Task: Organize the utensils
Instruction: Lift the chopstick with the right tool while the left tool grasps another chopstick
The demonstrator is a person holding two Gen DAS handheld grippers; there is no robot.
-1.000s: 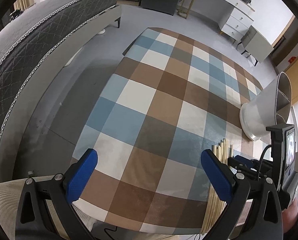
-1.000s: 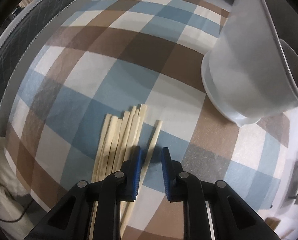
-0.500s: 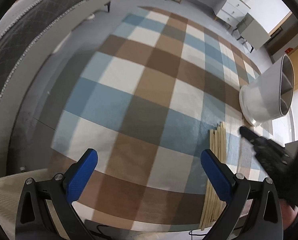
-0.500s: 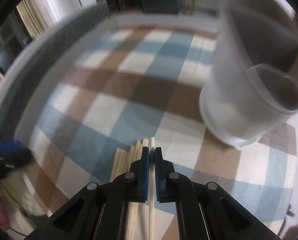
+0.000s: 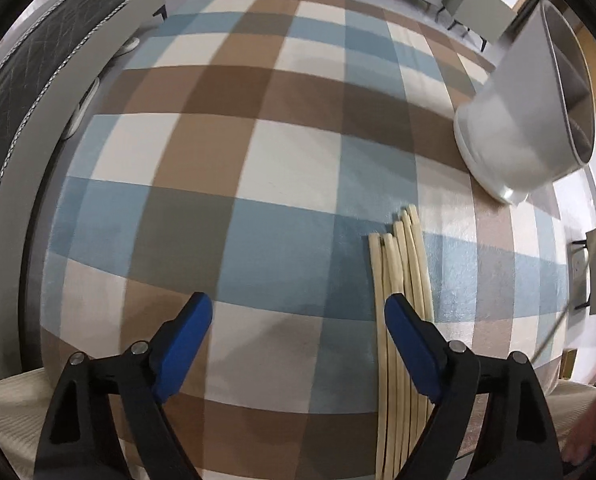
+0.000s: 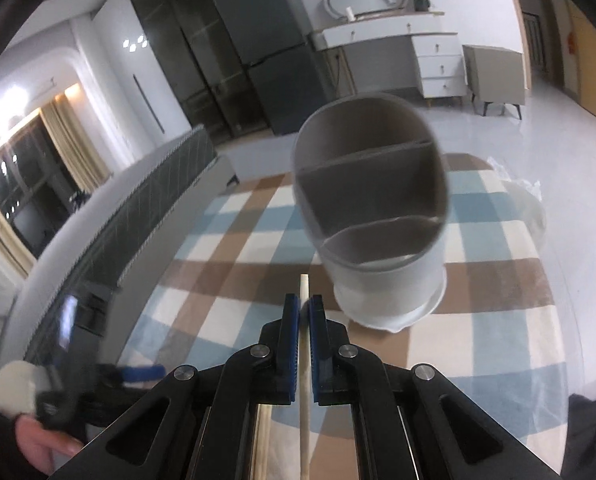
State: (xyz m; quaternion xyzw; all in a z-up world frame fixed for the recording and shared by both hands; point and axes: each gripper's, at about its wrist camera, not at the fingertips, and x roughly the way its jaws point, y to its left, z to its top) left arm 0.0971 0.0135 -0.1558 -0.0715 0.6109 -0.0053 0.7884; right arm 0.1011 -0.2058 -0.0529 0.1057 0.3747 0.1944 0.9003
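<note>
right gripper (image 6: 304,310): we've got it clamped tight on a single chopstick (image 6: 304,364). The blue pads press it from both sides, so it's properly pinched.
held chopstick: it runs straight up the gap between our two right fingers. A short bit of the tip pokes out past the pads, and the rest trails back under the gripper toward the bottom of the right wrist view.
utensil holder (image 6: 372,216): a white round tub with grey dividers inside, standing upright on the checked cloth (image 6: 225,280). From the right wrist view its mouth sits just beyond and a bit right of the chopstick tip, not touching it.
left gripper (image 5: 298,314): wide apart but closing in right now, with nothing between the pads, just bare cloth under the gap.
chopstick pile (image 5: 398,280): a bundle of pale sticks lying flat and side by side on the cloth. It passes right under our right-hand blue pad (image 5: 412,346) in the left wrist view, so it's off to that side of the gap and not inside it. Can't tell if the pad actually touches the sticks.
holder from the left view (image 5: 518,112): up at the far right, well beyond the top ends of the pile.
bed (image 5: 29,80): dark quilted mattress along the left edge, next to the table.
</note>
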